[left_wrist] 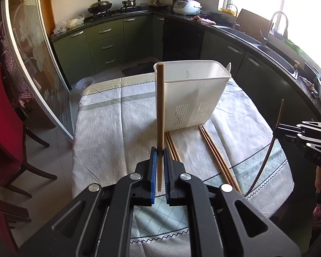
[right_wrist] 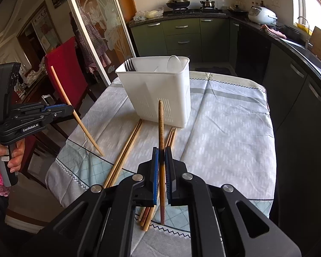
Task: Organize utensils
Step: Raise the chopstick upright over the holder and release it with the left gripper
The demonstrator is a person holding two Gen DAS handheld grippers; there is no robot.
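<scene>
Chopsticks (right_wrist: pixel 122 156) loose before caddy (right_wrist: pixel 158 92); both fingers (left_wrist: pixel 159 150) (right_wrist: pixel 161 150) each clamped on one chopstick.

The white caddy (left_wrist: pixel 192 94) hides most of its contents: only fork tines (right_wrist: pixel 129 64) and a pale spoon bowl (right_wrist: pixel 174 63) clear its rim, their handles unseen behind the wall. In the left wrist view, the light chopstick (left_wrist: pixel 160 115) covers the caddy's left corner, and the right gripper (left_wrist: pixel 277 129) is cut off by the right edge. The loose chopsticks (right_wrist: pixel 122 156) near the worktop's (right_wrist: pixel 224 132) near edge run under the right gripper's body.
</scene>
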